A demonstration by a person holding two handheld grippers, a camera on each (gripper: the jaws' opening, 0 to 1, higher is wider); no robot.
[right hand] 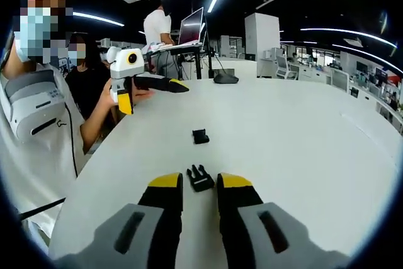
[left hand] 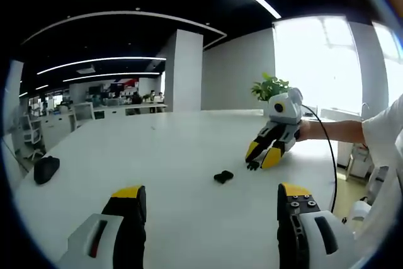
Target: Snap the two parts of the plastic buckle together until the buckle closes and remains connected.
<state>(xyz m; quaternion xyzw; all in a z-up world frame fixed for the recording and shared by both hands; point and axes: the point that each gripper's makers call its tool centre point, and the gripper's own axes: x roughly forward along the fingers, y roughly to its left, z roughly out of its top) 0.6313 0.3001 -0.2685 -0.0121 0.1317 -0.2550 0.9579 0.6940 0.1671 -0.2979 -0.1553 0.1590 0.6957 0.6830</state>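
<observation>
Buckle not yet joined: the pronged buckle half lies on the white worktop just ahead of the right tool, whose jaws stand narrowly parted around nothing, and the socket half lies apart, farther out. The left tool hangs wide and empty, well short of the pieces, so grasping, aligning and snapping all remain. No legible brand, label or writing found.

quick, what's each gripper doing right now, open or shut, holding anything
left gripper: open, holding nothing.
right gripper: open, jaws either side of a buckle part on the table, not clamped on it.
</observation>
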